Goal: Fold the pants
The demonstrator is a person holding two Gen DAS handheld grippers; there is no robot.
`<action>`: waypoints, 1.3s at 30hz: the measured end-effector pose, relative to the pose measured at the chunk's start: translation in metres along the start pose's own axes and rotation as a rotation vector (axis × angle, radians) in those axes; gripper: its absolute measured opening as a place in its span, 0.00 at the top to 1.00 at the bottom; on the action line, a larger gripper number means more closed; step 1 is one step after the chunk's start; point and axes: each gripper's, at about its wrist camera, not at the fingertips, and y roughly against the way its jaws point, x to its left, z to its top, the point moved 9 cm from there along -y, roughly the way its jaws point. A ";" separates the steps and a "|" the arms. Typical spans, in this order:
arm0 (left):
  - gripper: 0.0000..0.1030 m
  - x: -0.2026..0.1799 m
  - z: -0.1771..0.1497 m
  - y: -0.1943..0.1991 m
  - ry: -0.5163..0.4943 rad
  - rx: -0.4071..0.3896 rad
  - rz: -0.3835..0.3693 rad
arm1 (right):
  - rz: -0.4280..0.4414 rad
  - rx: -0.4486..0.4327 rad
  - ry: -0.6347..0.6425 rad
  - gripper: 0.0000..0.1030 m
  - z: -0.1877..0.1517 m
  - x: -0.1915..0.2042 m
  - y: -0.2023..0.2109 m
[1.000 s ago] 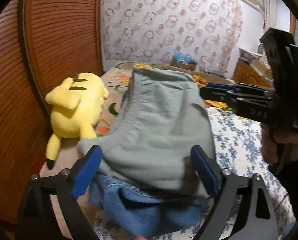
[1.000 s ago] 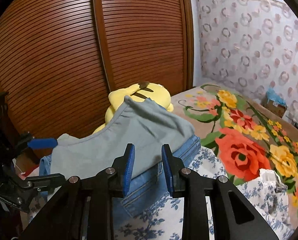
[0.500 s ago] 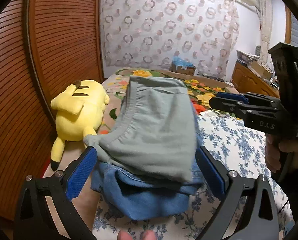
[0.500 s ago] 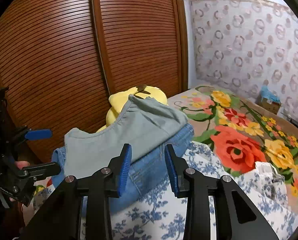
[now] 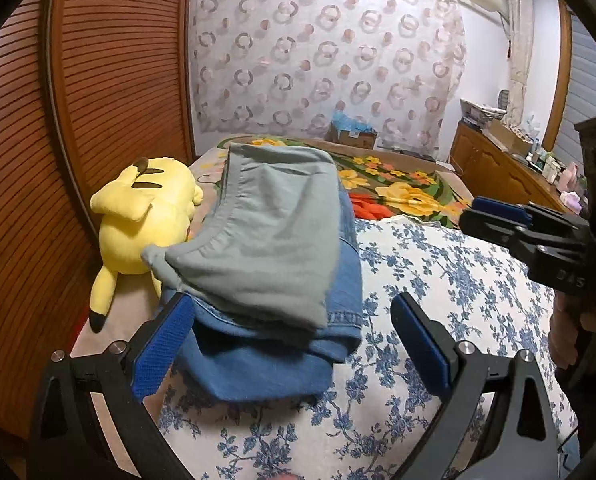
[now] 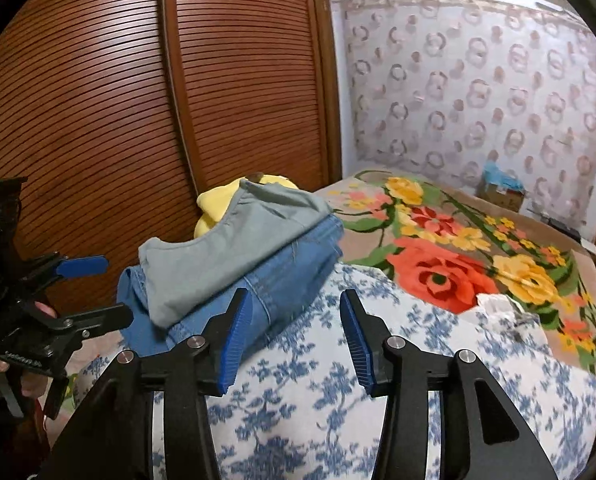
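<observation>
Folded grey-green pants (image 5: pixel 269 236) (image 6: pixel 225 248) lie on top of folded blue jeans (image 5: pixel 257 360) (image 6: pixel 289 276) on the blue-flowered sheet (image 5: pixel 438 280) of a bed. My left gripper (image 5: pixel 289 300) is open and wide; the near end of the stack lies between its pads, and the right pad stands clear of the cloth. My right gripper (image 6: pixel 293 296) is opening with nothing between its fingers, and the jeans' edge lies just beyond its left finger. Each gripper shows in the other's view: the right gripper (image 5: pixel 474 220) at the right, the left gripper (image 6: pixel 117 290) at the left.
A yellow plush toy (image 5: pixel 137 216) (image 6: pixel 217 204) lies behind the stack against slatted wooden wardrobe doors (image 6: pixel 137 100). A flowered blanket (image 6: pixel 438 276) covers the far bed. A cardboard box (image 5: pixel 352 136) and a wooden dresser (image 5: pixel 498 168) stand at the back. A white crumpled item (image 6: pixel 502 312) lies at the right.
Both grippers have drawn back from the stack, the right one farther. The right gripper's jaws have widened. The pants stay folded on the jeans.
</observation>
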 end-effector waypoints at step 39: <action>0.04 -0.135 -0.069 0.062 -0.163 -0.038 -0.148 | -0.374 -0.065 -0.259 0.13 -0.126 0.011 0.212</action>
